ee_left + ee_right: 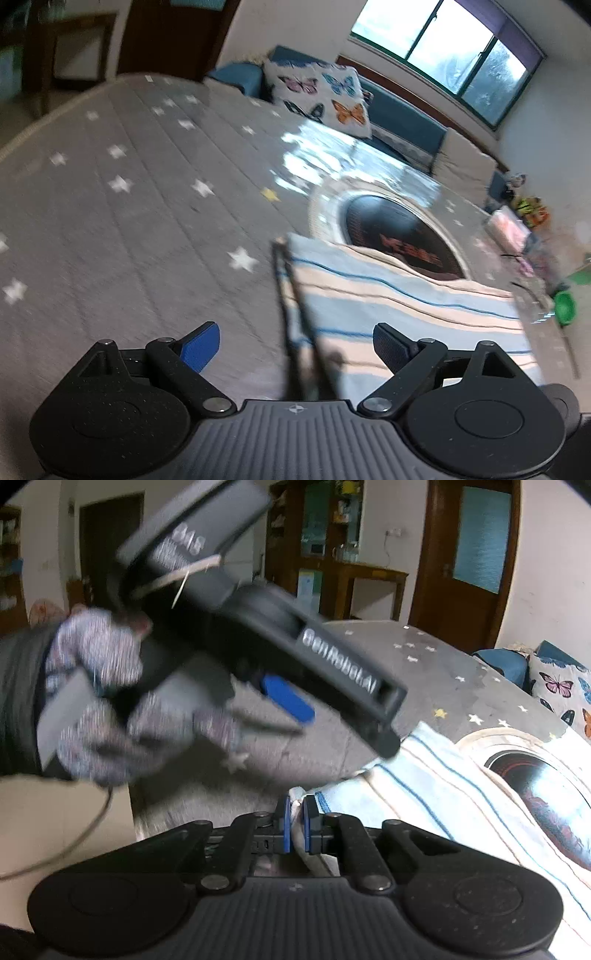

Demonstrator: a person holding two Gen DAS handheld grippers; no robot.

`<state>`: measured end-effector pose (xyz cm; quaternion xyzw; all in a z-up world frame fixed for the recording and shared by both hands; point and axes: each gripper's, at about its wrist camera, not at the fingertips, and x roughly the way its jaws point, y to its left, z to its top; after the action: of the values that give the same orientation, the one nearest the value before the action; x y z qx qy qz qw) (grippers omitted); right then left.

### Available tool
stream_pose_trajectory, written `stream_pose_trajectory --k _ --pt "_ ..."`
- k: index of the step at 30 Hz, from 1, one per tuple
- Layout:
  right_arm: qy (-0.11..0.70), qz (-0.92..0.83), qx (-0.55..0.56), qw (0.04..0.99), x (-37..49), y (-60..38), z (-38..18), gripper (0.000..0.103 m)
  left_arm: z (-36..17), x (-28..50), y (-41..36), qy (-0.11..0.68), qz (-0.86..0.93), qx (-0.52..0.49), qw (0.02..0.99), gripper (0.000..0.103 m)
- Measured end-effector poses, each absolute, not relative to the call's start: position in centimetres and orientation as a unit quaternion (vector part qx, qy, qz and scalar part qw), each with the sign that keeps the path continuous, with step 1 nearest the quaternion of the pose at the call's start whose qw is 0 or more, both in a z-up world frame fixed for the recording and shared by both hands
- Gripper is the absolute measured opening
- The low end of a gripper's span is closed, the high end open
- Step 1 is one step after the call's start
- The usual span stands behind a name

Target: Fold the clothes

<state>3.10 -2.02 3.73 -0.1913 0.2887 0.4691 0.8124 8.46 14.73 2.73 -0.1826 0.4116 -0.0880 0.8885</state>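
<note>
Pinched at the right gripper (295,812): a small fold of the striped cloth (424,794), blue pads closed tight on its near edge. Spread flat over the grey star-patterned cover (129,221), with the far side lapping onto a round dark disc (399,236) under glossy film.

Held wide apart at the left gripper (295,336), with nothing between the pads; hovering over the cloth's left edge, carried by a gloved hand (96,701). Blurred in both views, so no telling exactly how close to the fabric.

Likely troubles from here:

- Lifting with only the right side gripped. Probably drags the cloth askew and sags the free corner, leaving a crooked fold.
- Closing the left pads too high. Grabs air, or only one layer, if the edge is doubled; impossible to tell from these views how many layers lie there.
- Catching the cover along with the garment. Quite possible with the pads pushed deep into the soft surface.
- Slipping out of the right pinch. Only a thin bite of the hem sits between the pads, so a sharp tug probably frees it.
- Snagging or sticking where the cloth lies on the glossy film over the disc, bunching the far side during the pull.
</note>
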Motion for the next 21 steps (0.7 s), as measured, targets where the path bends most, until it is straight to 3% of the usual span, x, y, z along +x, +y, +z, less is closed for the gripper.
stream_pose_trajectory --k 9,17,21 --pt "0.270 0.468 -0.146 0.829 3.7 -4.3 6.6 0.006 1.5 9.2 14.9 0.447 -0.116 -0.292 0.838 0.078" --pt "0.265 0.475 -0.144 0.826 3.4 -4.7 6.4 0.006 0.6 10.0 14.5 0.453 -0.139 -0.330 0.816 0.019" --pt "0.277 0.475 -0.133 0.824 3.9 -5.7 6.8 0.010 1.0 10.2 14.2 0.449 -0.141 -0.313 0.825 0.013"
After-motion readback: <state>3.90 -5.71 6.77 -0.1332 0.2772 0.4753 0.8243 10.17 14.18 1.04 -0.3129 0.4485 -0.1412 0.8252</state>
